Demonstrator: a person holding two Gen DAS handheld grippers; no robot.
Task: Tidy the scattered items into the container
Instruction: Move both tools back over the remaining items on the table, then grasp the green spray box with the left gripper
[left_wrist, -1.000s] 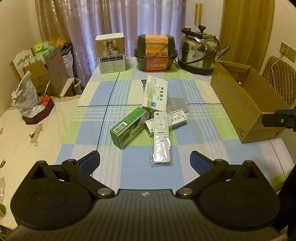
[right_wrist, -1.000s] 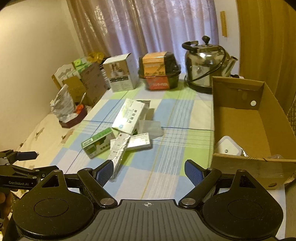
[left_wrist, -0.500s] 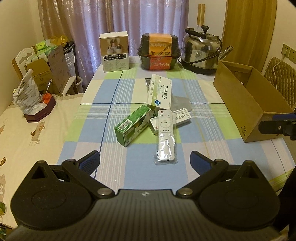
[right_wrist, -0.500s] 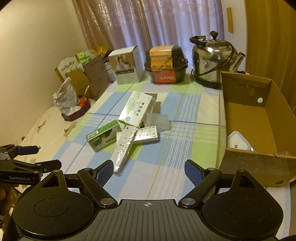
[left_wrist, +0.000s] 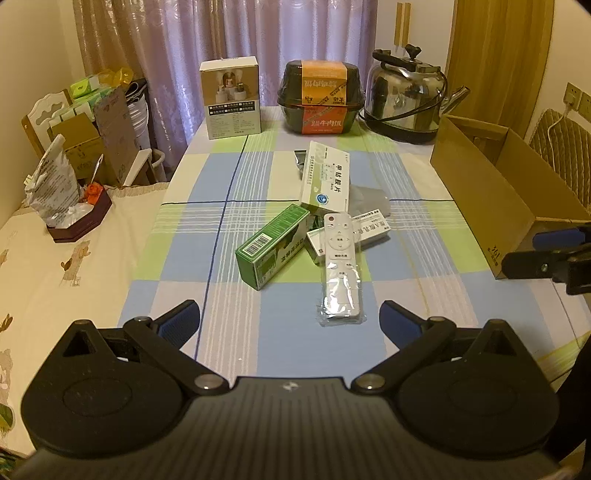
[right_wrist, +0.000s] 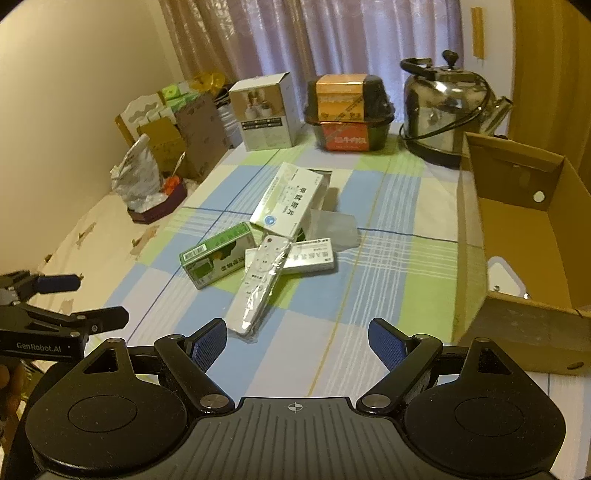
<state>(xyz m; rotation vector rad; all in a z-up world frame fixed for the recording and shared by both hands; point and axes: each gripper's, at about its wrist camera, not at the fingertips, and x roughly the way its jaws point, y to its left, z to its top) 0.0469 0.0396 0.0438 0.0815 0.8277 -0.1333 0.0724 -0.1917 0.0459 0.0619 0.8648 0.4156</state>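
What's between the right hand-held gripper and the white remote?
Nothing, just bare checked tablecloth between the right hand-held gripper and the white remote, seen in the right wrist view.

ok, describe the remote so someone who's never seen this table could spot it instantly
On the checked tablecloth, look at the pile of small boxes in the middle, left of the open cardboard box. The white remote control lies on the pile's near edge, beside the green box. It is the only long, thin item, with buttons and a clear plastic sleeve.

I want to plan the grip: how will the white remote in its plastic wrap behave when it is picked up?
The remote looks rigid and probably light. Its clear wrap looks glossy and loose at the near end, so fingers may slip. It lies partly on a small white box, which may shift.
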